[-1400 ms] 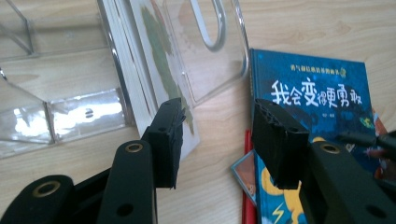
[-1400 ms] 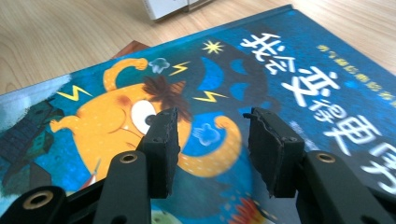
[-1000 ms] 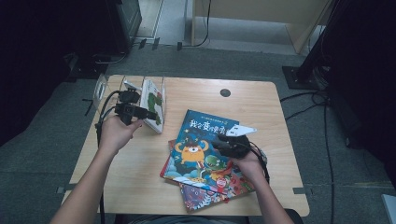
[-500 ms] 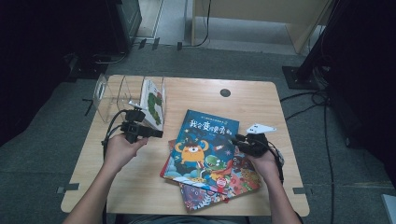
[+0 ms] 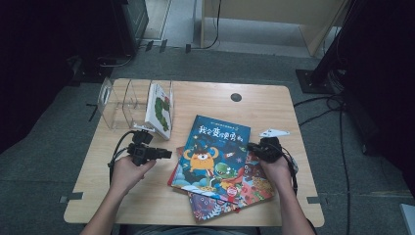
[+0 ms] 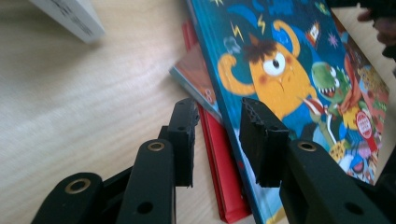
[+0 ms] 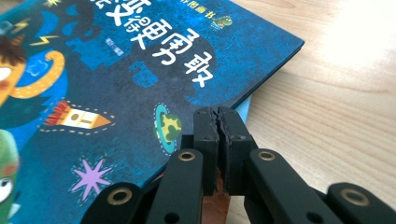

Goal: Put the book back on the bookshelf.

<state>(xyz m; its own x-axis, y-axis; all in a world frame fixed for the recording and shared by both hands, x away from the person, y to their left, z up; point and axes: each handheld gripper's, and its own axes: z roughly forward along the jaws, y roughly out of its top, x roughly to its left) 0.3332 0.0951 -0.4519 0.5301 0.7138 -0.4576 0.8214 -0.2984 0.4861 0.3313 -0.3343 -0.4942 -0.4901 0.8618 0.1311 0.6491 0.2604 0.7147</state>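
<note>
My right claw [image 7: 218, 119] has just pressed its jaws together at the blue picture book's [image 5: 215, 152] right edge, while my left claw [image 6: 217, 135], half open and narrowing, hovers over its left edge, atop the stack mid-bench [image 5: 274, 103].

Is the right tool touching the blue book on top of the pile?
Cannot tell. In the right gripper view the right tool, jaws shut, lies at the edge of the blue book, but neither contact nor gap shows plainly.

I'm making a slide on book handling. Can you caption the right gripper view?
The right gripper, jaws shut, rests at the edge of the blue picture book on the wooden table.
</note>
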